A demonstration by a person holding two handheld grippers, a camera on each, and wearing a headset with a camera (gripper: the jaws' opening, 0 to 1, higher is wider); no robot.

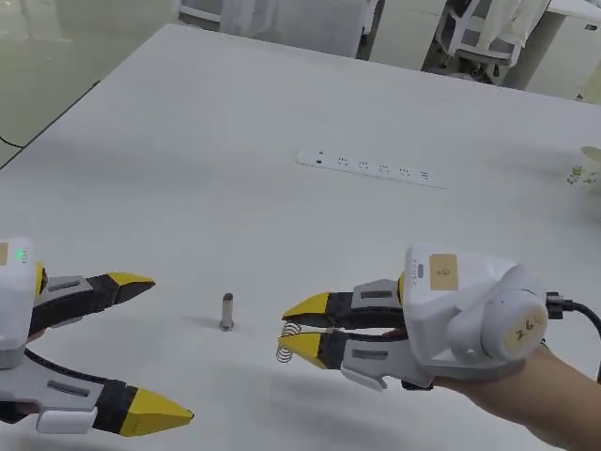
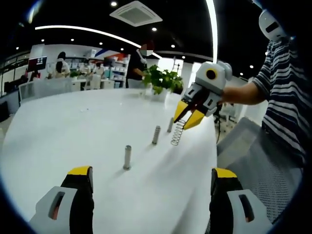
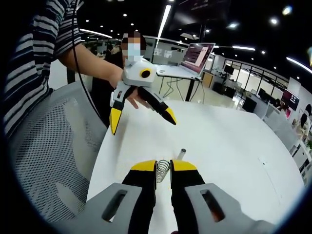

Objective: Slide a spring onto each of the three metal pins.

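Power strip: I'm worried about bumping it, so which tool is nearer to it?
Right. The right tool, shut on a spring, sits below the power strip in the head view; the left tool, open, lies farther off to the left.

Gripper views face-to-face across pin point(image 2: 127, 157)

Left tool point(image 1: 169, 346) spread wide — right tool point(image 1: 285, 331) pinched close.

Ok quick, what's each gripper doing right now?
Left gripper: open, holding nothing.
Right gripper: closed on a spring.
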